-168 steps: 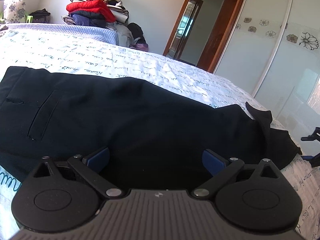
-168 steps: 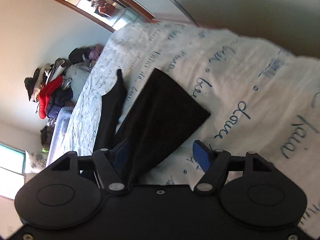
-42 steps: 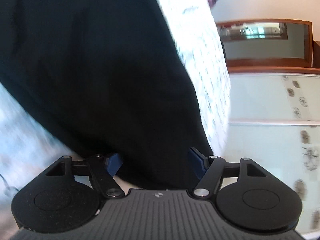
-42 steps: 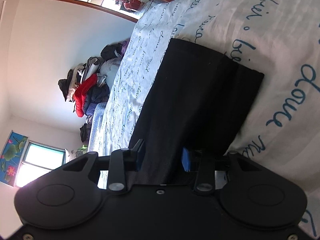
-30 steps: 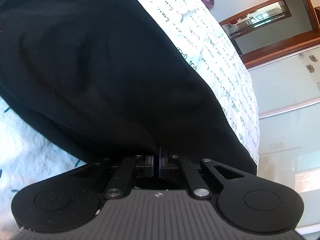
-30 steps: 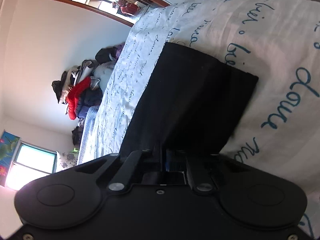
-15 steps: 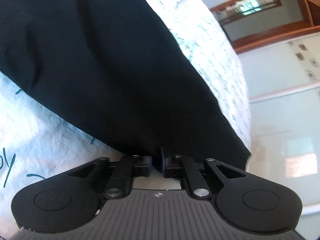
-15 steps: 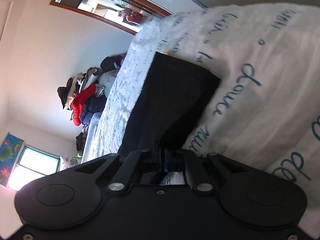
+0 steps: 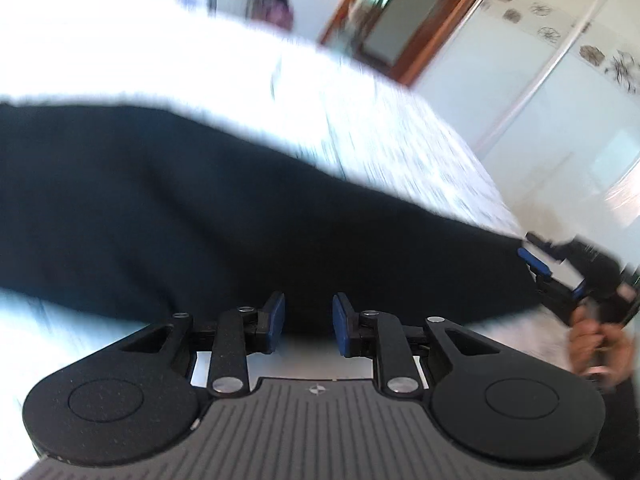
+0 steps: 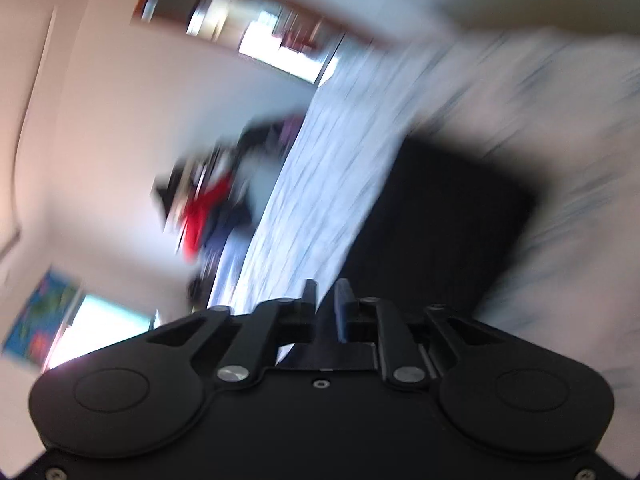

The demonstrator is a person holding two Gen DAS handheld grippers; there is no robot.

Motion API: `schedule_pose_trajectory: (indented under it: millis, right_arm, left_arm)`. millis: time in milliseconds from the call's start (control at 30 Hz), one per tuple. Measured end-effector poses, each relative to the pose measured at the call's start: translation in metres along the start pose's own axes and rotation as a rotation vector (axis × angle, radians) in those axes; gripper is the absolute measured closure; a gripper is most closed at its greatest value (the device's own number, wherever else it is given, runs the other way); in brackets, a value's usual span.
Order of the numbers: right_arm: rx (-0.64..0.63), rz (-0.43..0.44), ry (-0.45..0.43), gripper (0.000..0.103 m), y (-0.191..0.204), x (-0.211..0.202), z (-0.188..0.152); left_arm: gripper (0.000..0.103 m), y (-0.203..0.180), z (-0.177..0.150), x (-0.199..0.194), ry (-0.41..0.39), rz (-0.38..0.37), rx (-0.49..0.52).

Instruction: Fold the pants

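Two wrist views, both smeared by motion. Left wrist view first. Far left: white printed bed sheet (image 9: 120, 48), blown out by light. Black pants (image 9: 240, 208) spread flat on it as one long dark band, running from left edge nearly to right edge. Bottom centre: left gripper (image 9: 308, 318), released, blue pads (image 9: 276, 316) clearly apart with a gap between. Near edge of pants right at the fingertips; strip of pale sheet showing below, between the fingers. Nothing clamped. Behind and to the right: brown-framed doorway (image 9: 400, 20), then pale wardrobe door (image 9: 560, 80) with flower prints. Far right: right gripper (image 9: 540, 270) at the far end of pants, touching or just beside the cloth, can't say which. Bare hand (image 9: 596, 344) wrapped round its handle, lower right.

Right wrist view, tilted hard. Lower left: colourful poster (image 10: 40, 320), bright window (image 10: 104, 328) beside it. Left of centre: heap of clothes (image 10: 204, 204), red piece in it, too blurred for more. Centre: sheet running up and away. Bottom centre: right gripper's fingers close together, only a thin slot left, dark cloth behind and below. Clamped on cloth or let go: cannot tell, too blurred. Right of centre: squared end of pants lying on sheet, bare sheet beyond it.
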State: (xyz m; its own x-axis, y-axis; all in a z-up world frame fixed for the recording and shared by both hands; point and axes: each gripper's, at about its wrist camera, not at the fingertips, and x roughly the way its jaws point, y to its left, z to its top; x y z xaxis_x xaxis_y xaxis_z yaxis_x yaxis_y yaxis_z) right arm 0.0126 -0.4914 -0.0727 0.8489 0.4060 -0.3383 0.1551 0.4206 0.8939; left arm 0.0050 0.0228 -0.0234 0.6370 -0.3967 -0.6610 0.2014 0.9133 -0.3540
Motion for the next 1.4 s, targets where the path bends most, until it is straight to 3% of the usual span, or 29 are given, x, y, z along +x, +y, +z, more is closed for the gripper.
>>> schedule_pose_trajectory:
  millis: [67, 100, 133, 167, 200, 233, 300, 367, 433, 500, 567, 633, 700, 733, 767, 800, 833, 900, 967, 1100, 1200, 1267, 1400]
  right_arm:
    - [-0.002, -0.012, 0.075, 0.052, 0.006, 0.038, -0.004]
    - [-0.018, -0.035, 0.11, 0.052, 0.006, 0.055, -0.005]
    - [-0.047, -0.073, 0.123, 0.053, 0.004, 0.068, -0.004]
    - [-0.062, -0.112, 0.127, 0.063, -0.001, 0.077, -0.002]
    - [-0.052, -0.129, 0.126, 0.09, -0.012, 0.079, 0.003]
    - [-0.028, -0.153, 0.114, 0.103, -0.021, 0.079, 0.009]
    - [0.038, -0.147, 0.058, 0.103, -0.032, 0.068, 0.017]
    - [-0.008, -0.198, 0.041, 0.103, -0.018, 0.061, 0.015]
    - [-0.072, -0.205, 0.052, 0.084, 0.003, 0.057, 0.006]
    - [-0.14, -0.134, 0.08, 0.047, 0.026, 0.058, -0.007]
    - [-0.195, -0.064, 0.136, 0.031, 0.046, 0.073, -0.023]
    - [-0.204, -0.051, 0.2, 0.031, 0.054, 0.096, -0.032]
    - [-0.205, -0.114, 0.251, 0.033, 0.045, 0.117, -0.038]
    - [-0.206, -0.162, 0.255, 0.039, 0.036, 0.124, -0.039]
    - [-0.199, -0.171, 0.23, 0.062, 0.03, 0.12, -0.038]
    - [-0.174, -0.184, 0.217, 0.072, 0.025, 0.113, -0.033]
    - [-0.151, -0.189, 0.192, 0.071, 0.022, 0.099, -0.028]
    - [-0.138, -0.161, 0.08, 0.051, 0.021, 0.058, -0.02]
    - [-0.082, -0.12, -0.058, 0.042, 0.012, 0.01, -0.011]
    - [0.151, -0.142, -0.264, 0.04, -0.036, -0.072, -0.004]
    - [0.233, -0.212, -0.299, 0.043, -0.059, -0.092, 0.002]
    - [0.264, -0.201, -0.303, 0.044, -0.065, -0.091, 0.004]
    - [0.211, -0.233, -0.294, 0.039, -0.059, -0.079, 0.008]
  left_arm:
    - [0.061, 0.011, 0.001, 0.005, -0.027, 0.061, 0.001]
    - [0.053, 0.02, -0.001, 0.012, -0.007, 0.085, -0.016]
    - [0.058, 0.031, -0.006, 0.021, 0.036, 0.124, -0.034]
    - [0.059, 0.038, -0.01, 0.027, 0.022, 0.114, -0.021]
    - [0.056, 0.039, -0.017, 0.022, -0.015, 0.099, 0.027]
    - [0.057, 0.039, -0.024, 0.019, -0.022, 0.091, 0.082]
    - [0.056, 0.039, -0.03, 0.012, -0.037, 0.091, 0.122]
    - [0.057, 0.035, -0.026, 0.007, -0.027, 0.096, 0.107]
    - [0.052, 0.022, -0.014, 0.003, -0.032, 0.085, 0.1]
    - [0.045, 0.015, -0.009, -0.006, -0.092, 0.035, 0.131]
    - [0.032, 0.01, -0.003, -0.011, -0.164, 0.058, 0.173]
    - [0.021, 0.014, 0.005, 0.001, -0.161, 0.138, 0.166]
    - [0.023, 0.03, 0.01, 0.027, -0.04, 0.213, 0.126]
    - [0.025, 0.04, 0.01, 0.039, 0.015, 0.233, 0.1]
    - [0.023, 0.044, 0.007, 0.037, -0.02, 0.225, 0.119]
    - [0.023, 0.042, 0.004, 0.029, -0.053, 0.243, 0.144]
    - [0.022, 0.042, 0.004, 0.024, -0.051, 0.263, 0.145]
    - [0.022, 0.045, 0.001, 0.006, -0.061, 0.231, 0.1]
    - [0.022, 0.048, 0.002, -0.001, -0.093, 0.199, 0.059]
    - [0.02, 0.035, 0.005, -0.001, -0.111, 0.179, 0.025]
    - [0.02, 0.025, 0.014, 0.001, -0.097, 0.16, 0.03]
    - [0.02, 0.014, 0.015, 0.007, -0.093, 0.152, 0.049]
    - [0.019, -0.004, 0.014, 0.011, -0.091, 0.118, 0.079]
